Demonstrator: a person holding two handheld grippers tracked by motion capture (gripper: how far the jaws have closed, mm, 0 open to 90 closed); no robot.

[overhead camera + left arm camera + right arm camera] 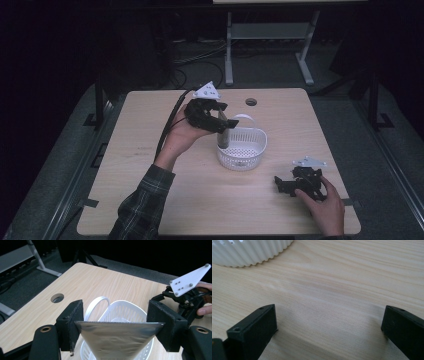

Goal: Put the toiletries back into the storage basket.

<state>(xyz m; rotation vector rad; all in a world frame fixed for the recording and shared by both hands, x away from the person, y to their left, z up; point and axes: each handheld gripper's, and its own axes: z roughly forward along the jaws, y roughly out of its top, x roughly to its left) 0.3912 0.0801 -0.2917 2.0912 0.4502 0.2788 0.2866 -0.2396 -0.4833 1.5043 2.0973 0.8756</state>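
My left gripper (224, 122) is held up over the left rim of a white slotted basket (243, 161) in the middle of the table. It is shut on the top edge of a silver foil pouch (223, 137), which hangs down into the basket's mouth. In the left gripper view the pouch (117, 340) spans the gap of the left gripper (117, 325), with the basket (130, 304) and its handle right below. My right gripper (281, 186) rests low on the table at the right, and in its own view it (330, 315) is open over bare wood.
The wooden table (200, 200) has a round cable hole (251, 102) near its far edge. The basket's ribbed wall (249, 252) lies just ahead-left of the right gripper. A metal stand (267, 35) and cables are on the floor beyond the table.
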